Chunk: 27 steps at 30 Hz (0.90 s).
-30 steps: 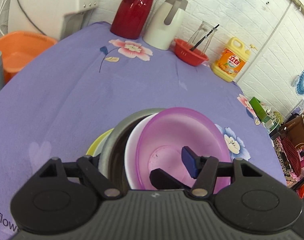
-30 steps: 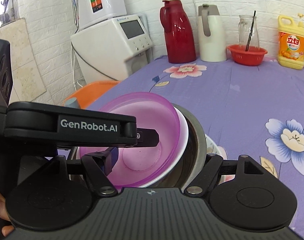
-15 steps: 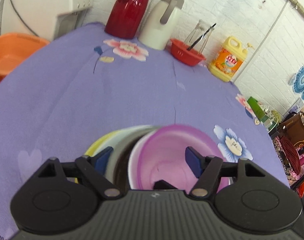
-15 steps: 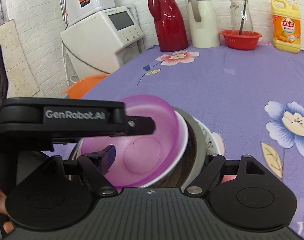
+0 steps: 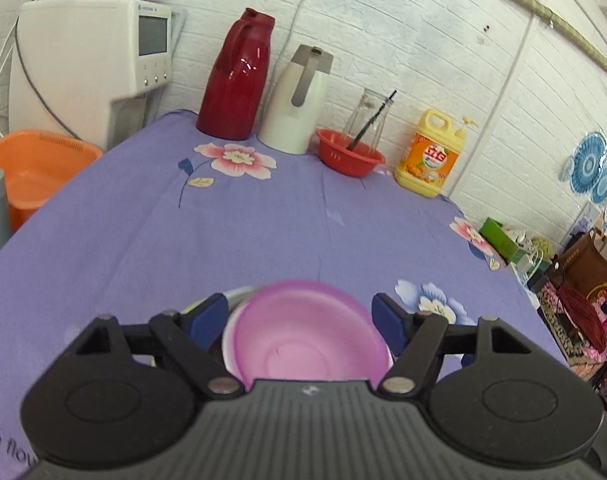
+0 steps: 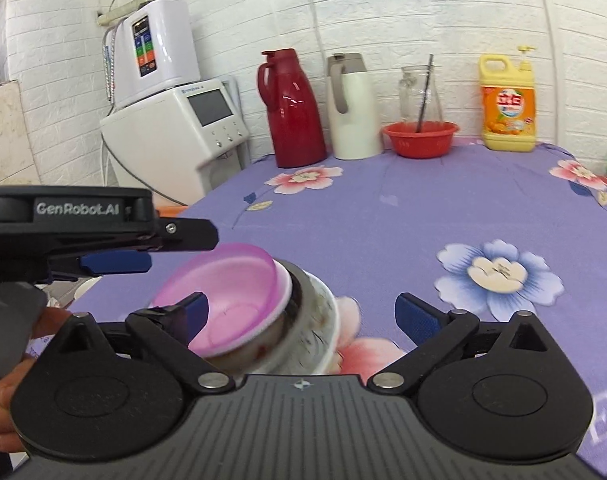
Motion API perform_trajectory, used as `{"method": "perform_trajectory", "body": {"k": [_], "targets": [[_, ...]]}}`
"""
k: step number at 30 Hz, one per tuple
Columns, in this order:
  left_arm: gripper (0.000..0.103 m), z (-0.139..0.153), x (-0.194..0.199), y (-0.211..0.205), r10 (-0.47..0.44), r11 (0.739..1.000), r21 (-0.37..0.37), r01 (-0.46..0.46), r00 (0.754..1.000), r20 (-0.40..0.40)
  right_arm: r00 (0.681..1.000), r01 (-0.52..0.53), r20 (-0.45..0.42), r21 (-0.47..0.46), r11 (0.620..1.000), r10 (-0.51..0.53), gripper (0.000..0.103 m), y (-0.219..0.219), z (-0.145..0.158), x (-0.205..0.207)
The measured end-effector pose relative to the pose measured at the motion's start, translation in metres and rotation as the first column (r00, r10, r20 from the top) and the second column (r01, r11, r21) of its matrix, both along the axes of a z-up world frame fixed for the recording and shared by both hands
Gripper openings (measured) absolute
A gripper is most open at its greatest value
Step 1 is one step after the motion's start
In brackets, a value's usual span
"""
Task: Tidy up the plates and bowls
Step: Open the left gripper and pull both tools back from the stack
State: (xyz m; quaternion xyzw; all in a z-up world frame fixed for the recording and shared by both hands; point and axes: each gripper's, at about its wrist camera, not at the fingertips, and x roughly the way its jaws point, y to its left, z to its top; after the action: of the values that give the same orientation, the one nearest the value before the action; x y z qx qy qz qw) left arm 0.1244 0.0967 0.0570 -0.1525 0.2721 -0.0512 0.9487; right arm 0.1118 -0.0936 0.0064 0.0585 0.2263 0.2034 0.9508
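A stack of nested bowls sits at the near edge of the purple flowered tablecloth (image 5: 263,232). A translucent purple bowl (image 5: 303,336) (image 6: 227,296) lies on top, in a white bowl (image 6: 284,292), inside a dark bowl and a patterned white bowl (image 6: 315,336). My left gripper (image 5: 299,320) is open and empty, fingers wide above the stack; it also shows in the right wrist view (image 6: 115,252) at the left. My right gripper (image 6: 299,316) is open, fingers either side of the stack, touching nothing that I can see.
At the table's back stand a red thermos (image 5: 237,76), a white thermos (image 5: 297,100), a red basket (image 5: 349,158) with a glass jar, and a yellow detergent bottle (image 5: 431,154). A water dispenser (image 5: 87,60) and an orange basin (image 5: 35,168) are at the left.
My left gripper opened, letting go of the purple bowl, and drew back and up. Both cameras rose and pulled back from the stack. The right gripper stayed open.
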Motion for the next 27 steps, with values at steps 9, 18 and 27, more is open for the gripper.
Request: {"method": "perform_trajectory", "body": {"k": [9,18,27], "targets": [[0.073,-0.015,-0.055,-0.038,0.006,0.995,0.096,-0.007,1.000,0.007,0.996,0.094,-0.002,0.036,0.995,-0.094,0.103,-0.042,-0.021,-0.055],[0.073,-0.031,-0.103,-0.057,-0.040,0.993,0.109,0.036,0.999,0.031,0.994,0.107,0.014,0.064,0.992,-0.109,0.103,-0.051,-0.039,-0.098],[0.073,-0.039,-0.145,-0.065,-0.008,0.988,0.153,-0.001,0.998,0.062,0.982,0.188,0.038,-0.028,0.982,-0.186,0.103,-0.051,-0.044,-0.128]]}}
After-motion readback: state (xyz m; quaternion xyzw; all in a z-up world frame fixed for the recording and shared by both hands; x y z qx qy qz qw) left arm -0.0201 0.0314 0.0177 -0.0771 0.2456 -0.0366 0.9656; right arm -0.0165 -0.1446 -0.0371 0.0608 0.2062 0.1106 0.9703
